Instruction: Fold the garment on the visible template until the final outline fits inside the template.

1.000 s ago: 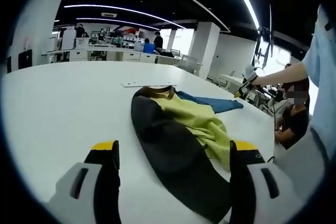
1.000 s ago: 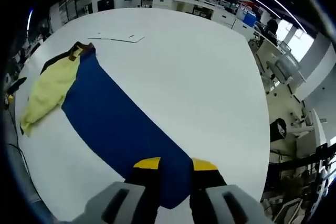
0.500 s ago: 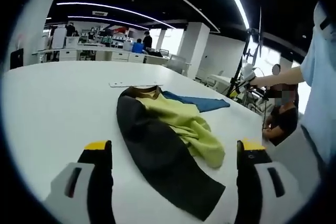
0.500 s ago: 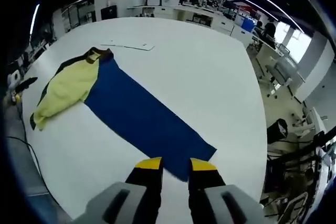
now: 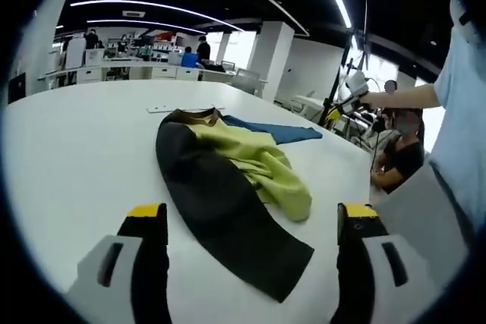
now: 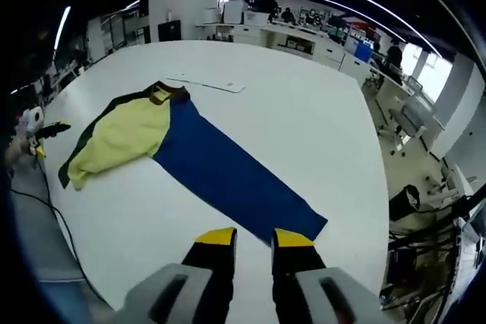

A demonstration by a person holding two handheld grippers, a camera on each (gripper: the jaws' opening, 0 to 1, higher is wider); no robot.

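Note:
The garment lies spread on the white table (image 6: 304, 111), with a black part (image 5: 220, 202), a yellow-green part (image 5: 262, 165) and a long blue part (image 6: 228, 176). The yellow-green part (image 6: 125, 134) is bunched over the black one. My left gripper (image 5: 252, 216) is open wide just above the table, its jaws on either side of the black end. My right gripper (image 6: 254, 239) is shut and holds nothing, hanging above and just short of the blue end (image 6: 307, 225). A flat white strip (image 6: 216, 85) lies beyond the collar (image 5: 199, 117).
A person's arm (image 5: 402, 96) reaches in from the right above the blue end (image 5: 292, 133). The table edge (image 6: 372, 187) runs close past the blue end. Desks, chairs and people stand around the room behind. A cable (image 6: 57, 221) trails off the table's left edge.
My right gripper has let go of the blue end, which now lies flat on the table, and has risen away from it. The left gripper stays open by the black end.

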